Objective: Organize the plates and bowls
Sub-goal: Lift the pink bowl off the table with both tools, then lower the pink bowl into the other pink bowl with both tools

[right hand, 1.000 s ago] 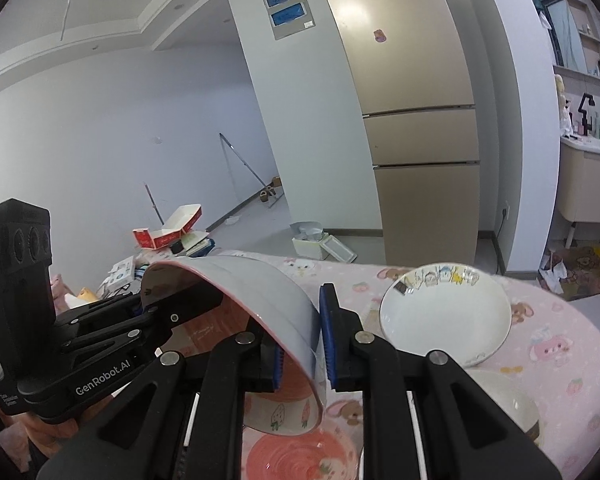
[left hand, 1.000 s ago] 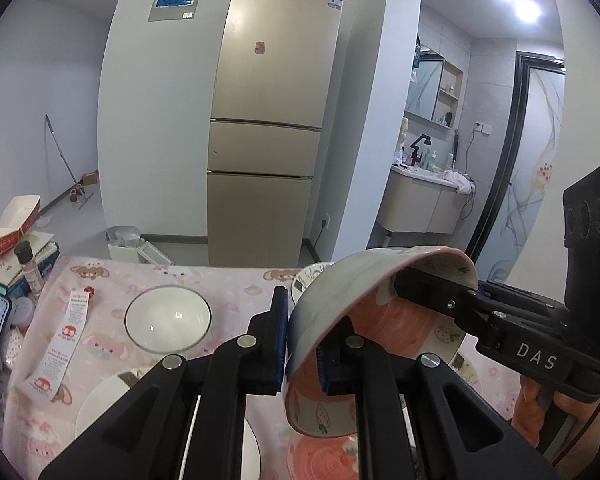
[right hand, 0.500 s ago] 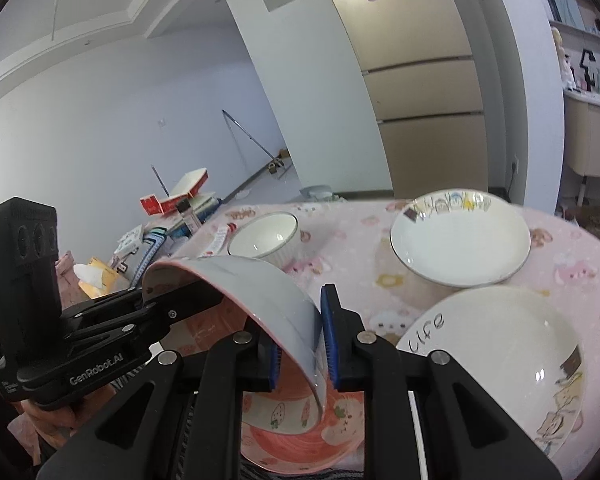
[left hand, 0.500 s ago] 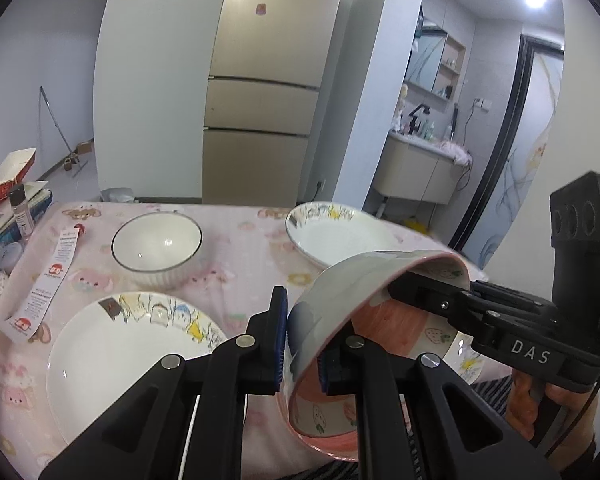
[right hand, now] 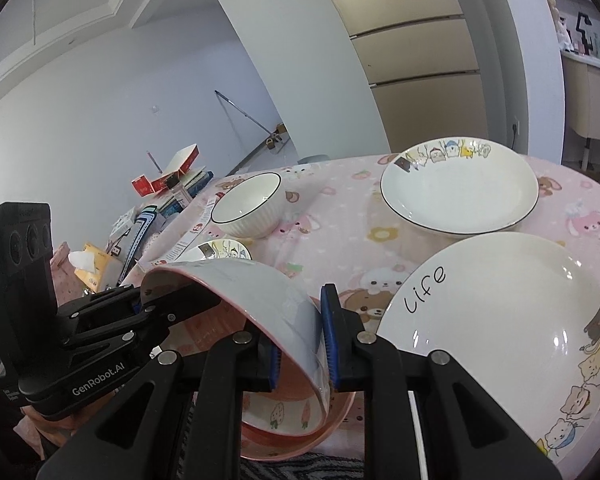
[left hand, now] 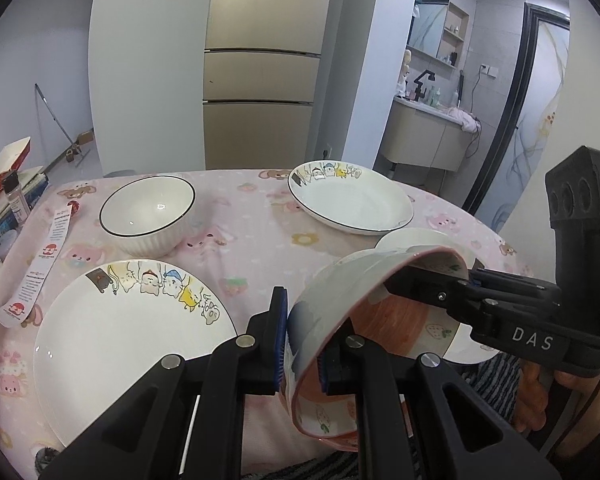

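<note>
**Pink bowl held by both grippers over near table edge**

Both grippers clamp one pink-rimmed ceramic bowl with strawberry prints (left hand: 332,320), tilted steeply on its side, opening facing the person. Left gripper (left hand: 300,344) pinches the rim on one side, pads either side of the wall; right gripper (right hand: 302,344) does the same on the opposite rim. Neither is released. Bowl hangs just above the near edge of the table with the pink cartoon-print cloth (left hand: 252,240); whether it touches the cloth, cannot tell.

Step in hand, as I judge it: carrying/placing this bowl, likely to group it with the other bowl. Next move calls for levelling it and lowering onto bare cloth, or nesting it with the white ribbed bowl with black rim (left hand: 148,210) at the far left.

Room: tight. White flat plate with cartoon animals (left hand: 128,344) sits just left of the bowl; white plate lettered "life" (right hand: 496,328) just right. White deep plate with black rim (left hand: 352,204) is far right. Bare strip of cloth runs up the middle between the plates. Paper leaflet strip (left hand: 44,264) and clutter line the left edge. Risk: rim clipping either near plate, or bowl set too near the table edge.
</note>
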Demonstrator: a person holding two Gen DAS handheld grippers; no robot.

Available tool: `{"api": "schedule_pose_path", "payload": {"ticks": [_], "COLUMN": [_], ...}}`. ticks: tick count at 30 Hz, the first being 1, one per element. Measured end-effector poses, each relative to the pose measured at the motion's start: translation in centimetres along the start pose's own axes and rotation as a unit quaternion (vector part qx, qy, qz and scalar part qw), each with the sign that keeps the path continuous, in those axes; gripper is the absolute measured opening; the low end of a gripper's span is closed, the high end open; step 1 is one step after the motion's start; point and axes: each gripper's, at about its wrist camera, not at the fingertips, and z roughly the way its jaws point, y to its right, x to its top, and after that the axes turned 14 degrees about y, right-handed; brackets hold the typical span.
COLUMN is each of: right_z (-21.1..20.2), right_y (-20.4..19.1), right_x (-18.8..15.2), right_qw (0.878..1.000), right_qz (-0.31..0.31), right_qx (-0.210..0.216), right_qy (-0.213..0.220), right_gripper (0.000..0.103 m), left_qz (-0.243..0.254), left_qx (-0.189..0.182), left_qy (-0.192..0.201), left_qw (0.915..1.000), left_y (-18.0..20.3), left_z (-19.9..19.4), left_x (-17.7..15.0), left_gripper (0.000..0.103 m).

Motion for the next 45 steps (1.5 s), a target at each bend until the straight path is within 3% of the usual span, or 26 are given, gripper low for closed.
{"api": "schedule_pose_path", "payload": {"ticks": [10,19,24,30,35,41,45], "right_z": [1.1,1.6,1.7,2.0,1.6,0.4,0.7], "right_y": [0.3,-1.3,-2.4,-4.0,-3.6,-1.3,-0.9], "right_x": [-0.8,-1.6,-2.0,-2.7,-2.5,-1.1,-1.2], "right_qw": [1.0,0.995,0.987,0.965,0.969,0.991,0.994], "right_qz": [-0.008,-0.086,-0.142,-0.231,-0.224,-0.126,-0.109], "right_qx": [-0.009,-0.046,-0.071,-0.115,-0.097,-0.033,-0.023], "right_qy": [-0.024,-0.033,-0.033,-0.036,-0.035,-0.018,-0.021], "right_gripper": [0.017,0.019,0.019,0.019,0.019,0.011,0.011], "left_qz": [0.004,0.026,0.041,0.06,0.069,0.062,0.053], "left_qx": [0.001,0.016,0.023,0.027,0.028,0.013,0.007], "left_qy": [-0.016,-0.026,-0.02,-0.017,-0.014,-0.011,-0.005], "left_qw": [0.9999,0.9992,0.9987,0.9977,0.9971,0.9979,0.9985], "left_y": [-0.2,0.1,0.3,0.5,0.5,0.2,-0.1], "left_z": [0.8,1.7,1.6,1.7,1.7,1.6,1.4], "left_x": [-0.4,-1.2,-1.4,-1.6,-1.7,-1.5,-1.3], "left_gripper": [0.013,0.013,0.013,0.013,0.013,0.013,0.011]}}
